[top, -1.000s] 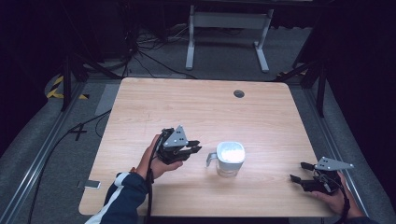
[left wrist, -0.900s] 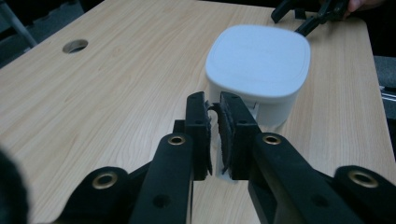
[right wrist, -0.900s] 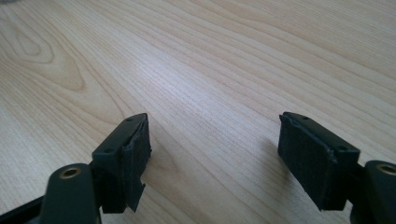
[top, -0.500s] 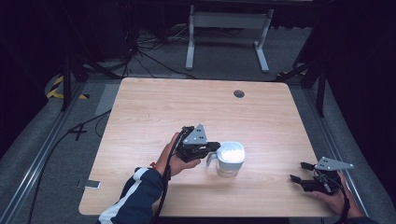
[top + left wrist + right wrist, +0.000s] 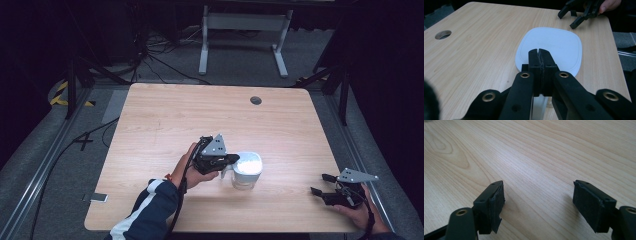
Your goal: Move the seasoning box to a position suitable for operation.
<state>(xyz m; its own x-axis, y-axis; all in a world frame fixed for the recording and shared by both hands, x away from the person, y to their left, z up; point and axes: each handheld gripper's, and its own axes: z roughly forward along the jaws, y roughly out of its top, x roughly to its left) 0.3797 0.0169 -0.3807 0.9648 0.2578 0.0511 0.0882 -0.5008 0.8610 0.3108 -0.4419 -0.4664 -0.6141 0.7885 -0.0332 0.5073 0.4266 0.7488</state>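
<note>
High view: a clear plastic jug with a white lid (image 5: pixel 247 170) is seen mid-table, its handle pinched by the left gripper (image 5: pixel 231 159). Left gripper view – jaws pressed together over the lid (image 5: pixel 554 48). Right gripper view – the right gripper (image 5: pixel 546 200) is held apart above the light wooden table (image 5: pixel 536 152).

Wooden table (image 5: pixel 165 120), round hole (image 5: pixel 256 100); metal stand (image 5: pixel 242 22), floor cables (image 5: pixel 165 50) behind.

Navy sleeve (image 5: pixel 150 210) with white stripes at seven o'clock; black grippers (image 5: pixel 216 159) carry brass rivets, grey triangular plates and black cables
</note>
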